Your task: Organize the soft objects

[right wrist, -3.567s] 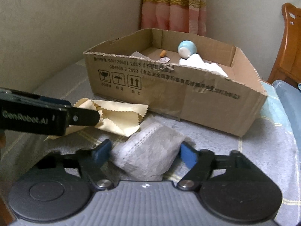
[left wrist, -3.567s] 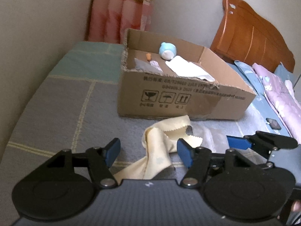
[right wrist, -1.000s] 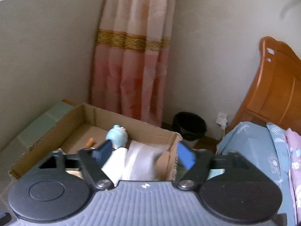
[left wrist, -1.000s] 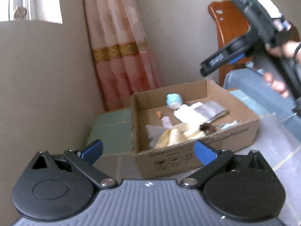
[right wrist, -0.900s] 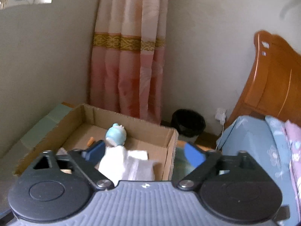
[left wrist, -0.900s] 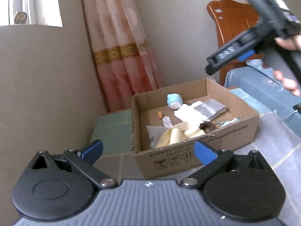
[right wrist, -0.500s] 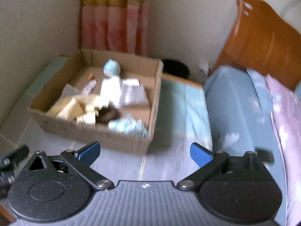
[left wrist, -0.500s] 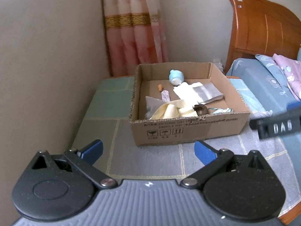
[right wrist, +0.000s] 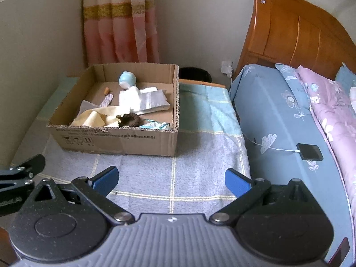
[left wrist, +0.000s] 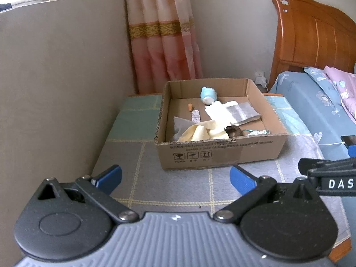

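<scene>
While open-topped, cardboard box (left wrist: 220, 155) holds yellow cloth (left wrist: 200, 132), grey cloth (left wrist: 241, 111), blue toy (left wrist: 208, 94).

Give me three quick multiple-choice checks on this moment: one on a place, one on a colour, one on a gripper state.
1. Where is the yellow cloth?
A. on the blanket
B. inside the cardboard box
C. on the pillow

2. What colour is the round toy at the box's far side?
A. light blue
B. red
C. black

3. How is the right gripper?
A. shut on a cloth
B. shut, empty
C. open, empty

Answers: 1 B, it lies within the box walls. 2 A, pale blue body. 3 C, blue pads stand wide apart with nothing between.
</scene>
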